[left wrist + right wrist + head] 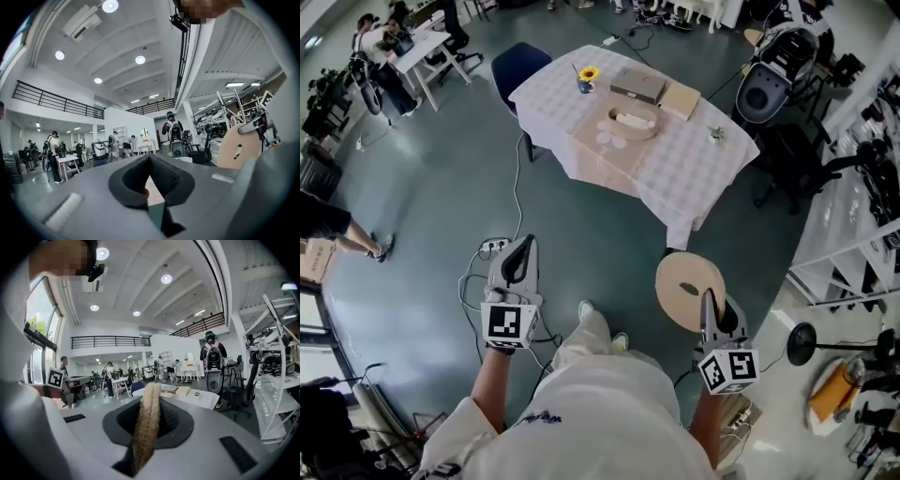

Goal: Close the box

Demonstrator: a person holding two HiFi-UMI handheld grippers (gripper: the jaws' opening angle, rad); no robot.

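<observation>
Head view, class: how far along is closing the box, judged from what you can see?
Done: the round tan woven lid is picked up. In hand: the right gripper is shut on its edge, away from the white-clothed table; the left gripper is shut, empty. Left: carry it over and set it on the open round tan box.

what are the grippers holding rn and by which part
Right gripper pinches the round tan woven lid by its rim, edge-on between the jaws; left gripper holds nothing.
</observation>
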